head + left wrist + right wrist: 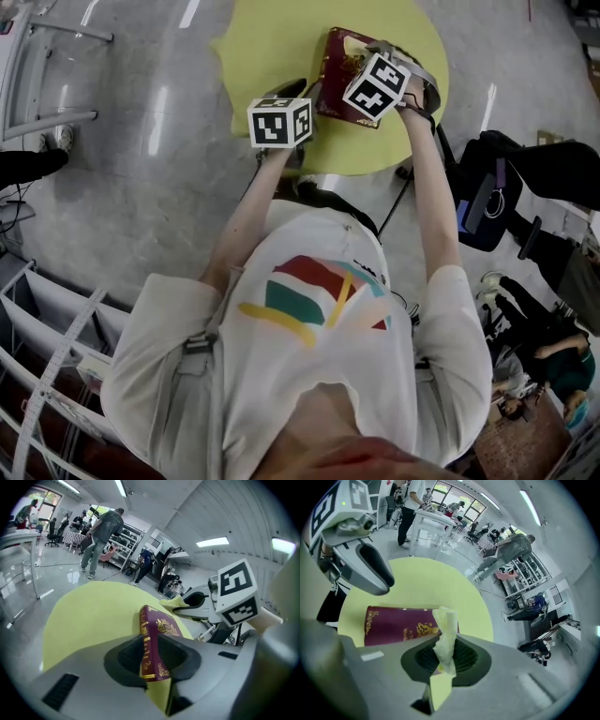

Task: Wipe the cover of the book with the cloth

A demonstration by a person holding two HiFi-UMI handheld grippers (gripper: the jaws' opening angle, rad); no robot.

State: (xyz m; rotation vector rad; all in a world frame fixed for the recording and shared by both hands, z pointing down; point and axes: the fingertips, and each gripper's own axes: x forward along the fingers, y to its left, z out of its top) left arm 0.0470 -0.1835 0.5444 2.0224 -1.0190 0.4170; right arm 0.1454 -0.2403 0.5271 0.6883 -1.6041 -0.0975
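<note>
A maroon book with gold print (336,86) rests on the round yellow table (272,37). My left gripper (307,94) is shut on the book's near end. In the left gripper view the book (161,629) stands on edge between the jaws of my left gripper (152,657), spine toward the camera. My right gripper (367,52) is over the book's far part, shut on a pale yellow cloth (446,632). The cloth sticks up out of my right gripper (445,657), just over the book's cover (393,625). The left gripper view also catches the cloth (172,604).
The table's yellow top (431,578) extends beyond the book on all sides. Black bags (487,187) and cables lie on the floor to the right. A white rack (47,309) stands at the left. People (105,531), desks and shelves are far off in the room.
</note>
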